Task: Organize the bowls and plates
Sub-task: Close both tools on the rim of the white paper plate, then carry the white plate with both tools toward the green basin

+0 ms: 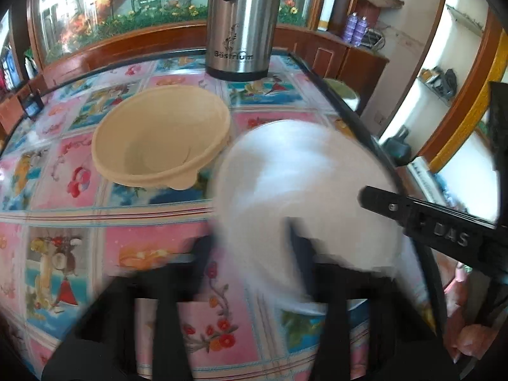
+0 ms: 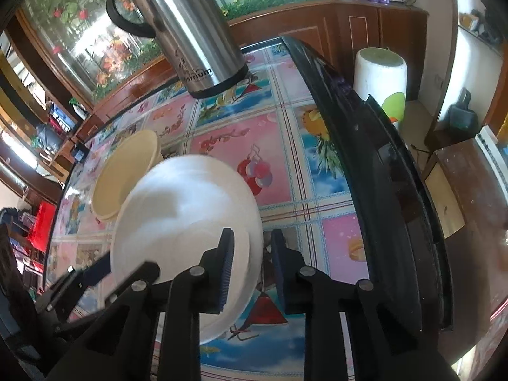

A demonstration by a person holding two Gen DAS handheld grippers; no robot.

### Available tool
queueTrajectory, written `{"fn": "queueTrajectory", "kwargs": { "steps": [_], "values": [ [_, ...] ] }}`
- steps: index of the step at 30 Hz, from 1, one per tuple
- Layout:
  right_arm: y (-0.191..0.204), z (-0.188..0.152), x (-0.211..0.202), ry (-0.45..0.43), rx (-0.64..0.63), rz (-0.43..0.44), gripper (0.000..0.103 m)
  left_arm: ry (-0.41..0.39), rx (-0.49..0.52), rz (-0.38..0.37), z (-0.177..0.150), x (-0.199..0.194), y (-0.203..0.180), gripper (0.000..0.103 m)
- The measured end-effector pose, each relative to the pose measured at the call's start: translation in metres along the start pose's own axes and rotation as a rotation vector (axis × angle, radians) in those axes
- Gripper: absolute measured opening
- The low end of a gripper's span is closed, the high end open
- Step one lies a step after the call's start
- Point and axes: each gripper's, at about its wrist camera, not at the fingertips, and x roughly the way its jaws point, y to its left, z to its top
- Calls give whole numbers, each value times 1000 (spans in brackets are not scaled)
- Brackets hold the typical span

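My left tongs (image 1: 250, 250) sit at the near left edge of the white bowl (image 1: 301, 184), one finger on the outside of its wall and the other over the inside. Both fingers and the bowl are smeared with blur there, so I cannot tell whether the pads are actually pinching the rim or only straddling it; the gap between them looks narrow.

My right tongs (image 2: 252, 254) straddle the bowl's right edge, and here the view is sharp. The left pad (image 2: 227, 266) lies against the inner wall, while a thin sliver of tablecloth (image 2: 279, 171) shows between the outer wall and the right pad near its tip. Lower down the rim hides the contact, so I cannot say for certain that the pinch is made.

The white bowl sits tilted near the right edge of the table (image 2: 365, 146), its opening turned left. Just beside it on the far left stands the beige bowl (image 1: 162, 139), empty and upright. Beyond both, at the far side, stands a steel flask (image 1: 241, 22).
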Motion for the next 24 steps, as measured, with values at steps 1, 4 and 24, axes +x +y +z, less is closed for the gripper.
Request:
{"fn": "queueTrajectory", "kwargs": {
  "steps": [1, 4, 24],
  "values": [
    [0, -1, -1, -2, -5, -14, 22, -1, 6, -16, 0, 1, 1, 17],
    [-4, -3, -2, -6, 5, -13, 19, 37, -7, -55, 1, 6, 8, 15],
    [60, -61, -24, 10, -92, 55, 17, -4, 15, -9, -50, -65, 62, 14]
  ]
}}
